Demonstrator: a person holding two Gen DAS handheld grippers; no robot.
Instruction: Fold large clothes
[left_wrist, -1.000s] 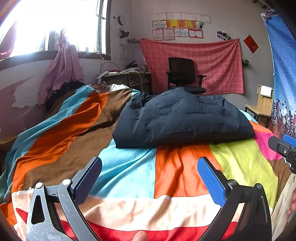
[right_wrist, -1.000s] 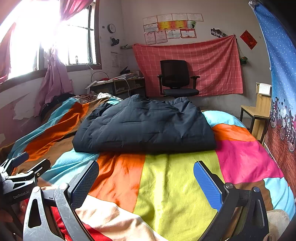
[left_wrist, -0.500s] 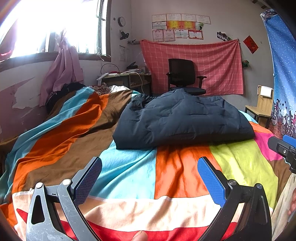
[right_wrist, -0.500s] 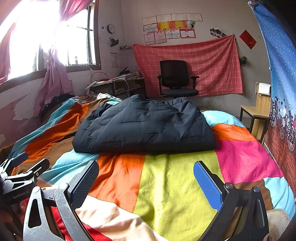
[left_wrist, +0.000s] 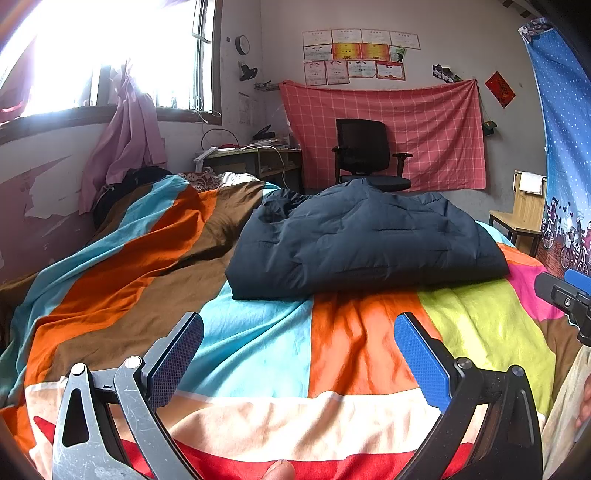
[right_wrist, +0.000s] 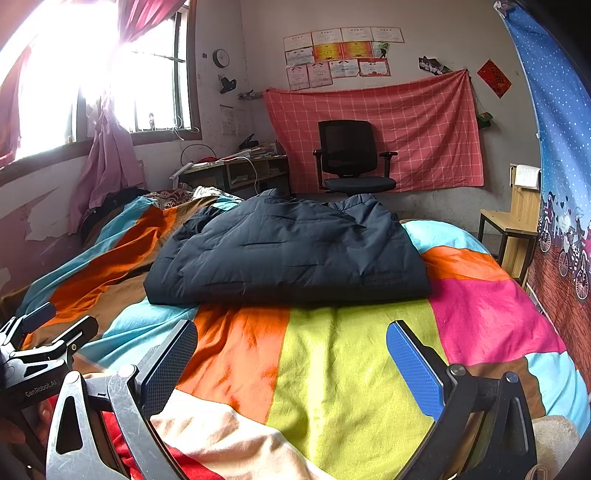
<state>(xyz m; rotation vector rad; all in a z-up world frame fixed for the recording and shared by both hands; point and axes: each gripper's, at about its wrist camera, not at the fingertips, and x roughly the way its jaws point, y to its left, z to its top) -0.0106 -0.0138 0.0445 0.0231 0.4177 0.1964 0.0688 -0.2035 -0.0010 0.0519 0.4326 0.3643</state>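
A dark navy padded jacket (left_wrist: 362, 240) lies folded in a thick bundle on the middle of the bed; it also shows in the right wrist view (right_wrist: 291, 254). My left gripper (left_wrist: 299, 354) is open and empty, held over the near part of the bedspread, well short of the jacket. My right gripper (right_wrist: 291, 354) is open and empty too, at the same distance from the jacket. Each gripper shows at the edge of the other's view: the right gripper (left_wrist: 565, 295) and the left gripper (right_wrist: 37, 350).
A bedspread of bright colour blocks (left_wrist: 258, 332) covers the bed (right_wrist: 480, 314). A black office chair (left_wrist: 365, 155) and a cluttered desk (left_wrist: 255, 158) stand beyond the bed. A wooden stool (right_wrist: 513, 229) stands at the right. A wall runs along the left side.
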